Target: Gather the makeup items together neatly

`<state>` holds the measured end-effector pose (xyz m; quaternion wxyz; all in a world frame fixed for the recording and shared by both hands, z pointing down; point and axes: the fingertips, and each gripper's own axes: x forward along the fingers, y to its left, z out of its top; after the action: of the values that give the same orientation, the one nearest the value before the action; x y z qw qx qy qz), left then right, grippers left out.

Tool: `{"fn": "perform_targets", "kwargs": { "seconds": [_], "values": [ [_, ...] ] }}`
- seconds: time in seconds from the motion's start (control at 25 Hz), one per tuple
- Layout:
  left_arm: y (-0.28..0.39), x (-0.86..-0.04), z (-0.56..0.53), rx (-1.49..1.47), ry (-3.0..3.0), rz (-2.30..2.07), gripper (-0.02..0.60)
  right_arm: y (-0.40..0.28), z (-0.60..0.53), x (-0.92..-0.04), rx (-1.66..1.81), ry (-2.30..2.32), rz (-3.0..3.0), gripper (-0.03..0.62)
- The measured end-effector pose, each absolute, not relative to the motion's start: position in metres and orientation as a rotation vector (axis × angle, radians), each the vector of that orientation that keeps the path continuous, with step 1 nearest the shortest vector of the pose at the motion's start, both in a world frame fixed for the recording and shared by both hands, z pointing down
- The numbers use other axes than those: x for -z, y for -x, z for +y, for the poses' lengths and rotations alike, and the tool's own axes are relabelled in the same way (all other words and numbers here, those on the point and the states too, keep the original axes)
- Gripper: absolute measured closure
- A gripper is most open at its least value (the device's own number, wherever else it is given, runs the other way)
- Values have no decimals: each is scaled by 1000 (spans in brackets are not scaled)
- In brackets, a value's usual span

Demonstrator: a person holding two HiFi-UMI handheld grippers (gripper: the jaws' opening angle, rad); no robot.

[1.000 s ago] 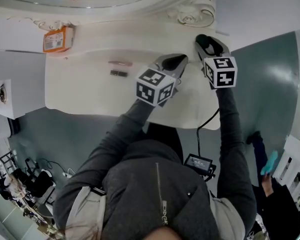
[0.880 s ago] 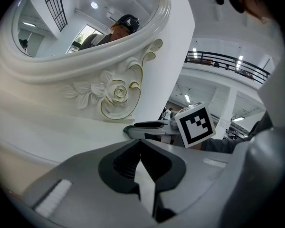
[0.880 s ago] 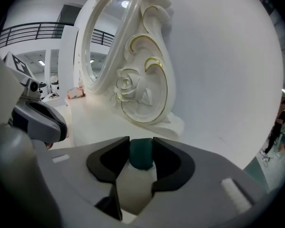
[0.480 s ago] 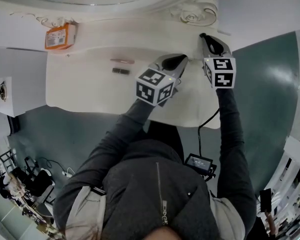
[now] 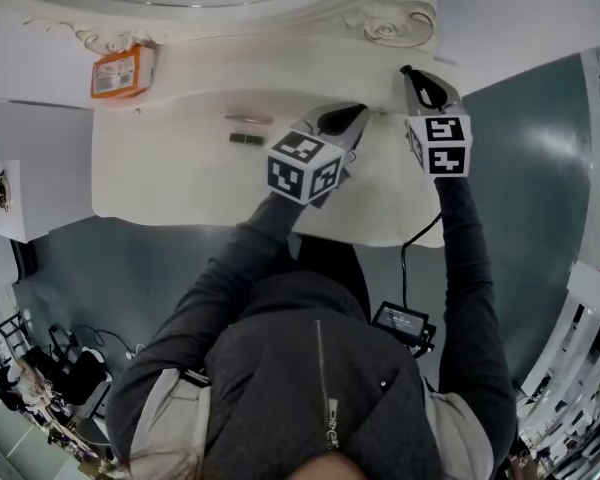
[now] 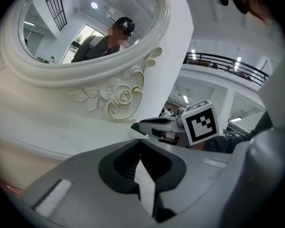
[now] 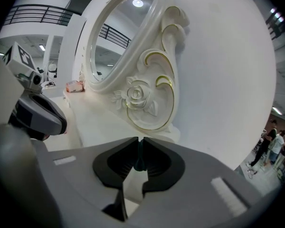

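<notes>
**Pinching a thin stick beside the mirror's carved foot**

Clamped between the pads of the right gripper (image 7: 140,139) is a thin dark-teal stick (image 7: 139,161). Only a short, narrow length of it shows, standing upright in the slot between the ribbed pads. The jaws have just been closing and are now nearly together on it. In the head view this gripper (image 5: 408,71) sits at the back right of the white curved-edge dressing table (image 5: 180,183), just in front of the white rose-carved mirror frame (image 5: 385,30). Whether the stick touches the tabletop cannot be told.

The left gripper (image 6: 139,140) has its jaw tips meeting with nothing between them. It lies over the middle of the table (image 5: 363,111), near the right one but apart from it.

Two more makeup items lie loose on the tabletop, to the left of the left gripper. One is a slim rose-pink tube (image 5: 248,119). The other is a short dark bar-shaped case (image 5: 246,139), which lies just in front of the tube and parallel to it. One orange printed carton (image 5: 120,73) stands at the back left, well apart from them.
</notes>
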<state>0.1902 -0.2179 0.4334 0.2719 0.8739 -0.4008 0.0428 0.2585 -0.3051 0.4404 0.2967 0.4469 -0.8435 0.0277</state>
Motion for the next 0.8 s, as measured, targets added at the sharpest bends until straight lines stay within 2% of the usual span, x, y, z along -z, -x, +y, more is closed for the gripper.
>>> {"fn": "perform_targets", "kwargs": {
  "seconds": [0.24,0.8],
  "values": [
    [-162,-425,-206,-111,-2372,-1048,571,-241,-286,-430,-56,-1214,-2206,557],
    [-73,-421,-158,-92,-2369,-1039,571,-130,-236,-408,-22,-1168,-2264,559]
  ]
}}
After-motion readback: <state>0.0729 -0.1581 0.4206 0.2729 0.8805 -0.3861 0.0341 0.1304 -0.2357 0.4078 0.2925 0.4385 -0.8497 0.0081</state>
